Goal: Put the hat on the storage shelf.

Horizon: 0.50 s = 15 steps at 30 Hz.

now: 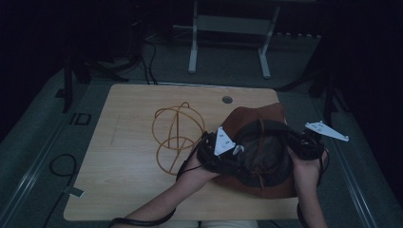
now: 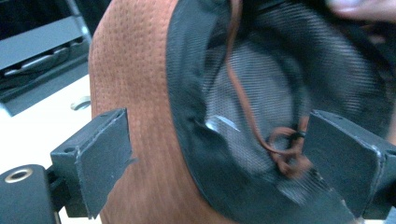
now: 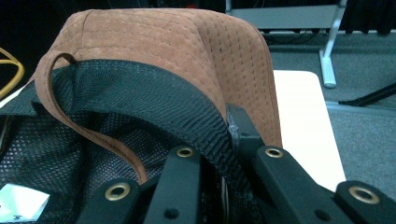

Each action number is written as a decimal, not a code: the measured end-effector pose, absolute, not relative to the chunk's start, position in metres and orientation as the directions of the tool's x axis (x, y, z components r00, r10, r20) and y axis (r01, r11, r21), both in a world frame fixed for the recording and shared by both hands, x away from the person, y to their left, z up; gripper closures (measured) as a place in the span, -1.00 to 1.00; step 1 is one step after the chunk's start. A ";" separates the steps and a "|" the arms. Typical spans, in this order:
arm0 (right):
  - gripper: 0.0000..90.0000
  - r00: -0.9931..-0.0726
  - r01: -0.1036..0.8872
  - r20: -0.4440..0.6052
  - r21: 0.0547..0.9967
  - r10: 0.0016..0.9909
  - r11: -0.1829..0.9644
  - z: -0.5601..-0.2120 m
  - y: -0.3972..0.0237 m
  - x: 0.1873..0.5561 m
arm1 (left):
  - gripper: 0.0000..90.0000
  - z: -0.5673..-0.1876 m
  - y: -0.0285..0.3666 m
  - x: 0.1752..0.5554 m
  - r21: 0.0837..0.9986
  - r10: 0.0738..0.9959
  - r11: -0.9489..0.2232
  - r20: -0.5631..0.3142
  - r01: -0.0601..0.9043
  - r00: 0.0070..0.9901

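A brown suede hat (image 1: 254, 118) with a black mesh lining (image 1: 266, 152) lies crown down at the right of the wooden table (image 1: 128, 166). My right gripper (image 1: 302, 145) holds the hat's right edge. In the right gripper view its jaws (image 3: 229, 140) are shut on the black inner band (image 3: 154, 100) below the suede brim (image 3: 187, 42). My left gripper (image 1: 216, 154) is at the hat's left edge. Its jaws (image 2: 224, 154) stand wide apart, with the brim (image 2: 135, 93) and band between them and untouched by the pads. A brown chin cord (image 2: 247, 116) runs across the lining.
A loose coil of tan cord (image 1: 177, 133) lies on the table left of the hat. A cable hole (image 1: 227, 99) sits near the table's far edge. Beyond the table stands a white desk frame (image 1: 228, 42). A black cable (image 1: 62, 164) loops on the floor at left.
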State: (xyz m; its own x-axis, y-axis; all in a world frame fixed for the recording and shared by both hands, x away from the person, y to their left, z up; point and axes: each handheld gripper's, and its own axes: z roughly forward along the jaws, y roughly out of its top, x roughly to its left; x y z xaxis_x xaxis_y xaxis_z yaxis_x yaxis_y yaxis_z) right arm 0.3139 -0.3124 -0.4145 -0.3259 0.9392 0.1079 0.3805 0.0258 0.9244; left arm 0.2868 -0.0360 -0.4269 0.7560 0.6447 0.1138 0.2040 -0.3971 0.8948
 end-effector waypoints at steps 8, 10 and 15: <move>0.87 -0.345 0.348 0.093 0.937 0.934 0.035 -0.407 -0.309 0.302 | -0.78 -0.428 -0.056 0.311 0.875 0.704 -0.423 0.154 0.235 0.694; 0.87 -0.347 0.339 0.091 0.940 0.933 0.035 -0.405 -0.308 0.300 | -0.77 -0.429 -0.059 0.314 0.875 0.712 -0.420 0.153 0.241 0.685; 0.87 -0.365 0.326 0.092 0.945 0.926 0.034 -0.401 -0.306 0.293 | -0.67 -0.435 -0.066 0.322 0.858 0.729 -0.440 0.170 0.263 0.663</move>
State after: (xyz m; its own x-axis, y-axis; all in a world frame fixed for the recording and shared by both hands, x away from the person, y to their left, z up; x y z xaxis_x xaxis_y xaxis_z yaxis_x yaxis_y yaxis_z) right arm 0.2926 -0.3058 -0.4014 -0.3651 0.9264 0.0922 0.3256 0.0343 0.9449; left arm 0.3225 -0.0662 -0.4348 0.6635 0.7286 0.1701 0.2634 -0.4403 0.8584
